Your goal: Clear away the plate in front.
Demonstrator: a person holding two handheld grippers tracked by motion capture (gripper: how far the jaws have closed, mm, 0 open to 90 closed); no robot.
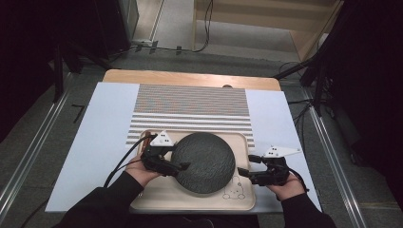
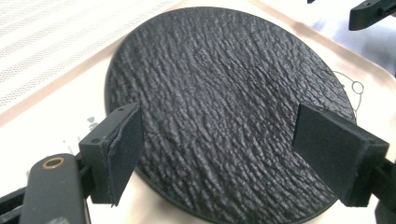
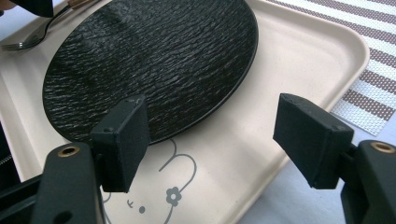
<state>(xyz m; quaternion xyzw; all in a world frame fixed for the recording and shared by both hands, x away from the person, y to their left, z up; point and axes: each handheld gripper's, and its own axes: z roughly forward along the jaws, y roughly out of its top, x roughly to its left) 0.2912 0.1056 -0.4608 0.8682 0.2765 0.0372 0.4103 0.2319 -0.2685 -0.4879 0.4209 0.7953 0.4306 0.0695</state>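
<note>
1. The black textured plate (image 1: 203,162) is lying flat on the cream tray (image 1: 190,199), toward the tray's far edge and slightly left of its centre; the tray is sitting at the near edge of the table (image 1: 190,77), partly over a striped placemat (image 1: 190,107).
2. The left gripper (image 1: 183,166) is hovering at the plate's left rim; its jaws are standing wide apart with nothing between the pads; the left gripper view is showing the plate's surface passing beneath both pads (image 2: 126,149), and contact cannot be confirmed.
3. The right gripper (image 1: 243,172) is waiting at the tray's right edge, just beside the plate; its jaws are spread and gripping nothing.
4. Handling judgement: the plate is looking rigid, moderately heavy and breakable; the rippled face is likely offering friction, while the thin raised rim is the practical hold; pinching the rim from one side risks tilting, so supporting the opposite edge is advisable.
5. View differences: the right gripper view is revealing a fork (image 3: 35,35) beyond the plate's far side and a cartoon bunny drawing (image 3: 173,186) printed on the tray; the high view is showing both hands and the whole table layout.
</note>
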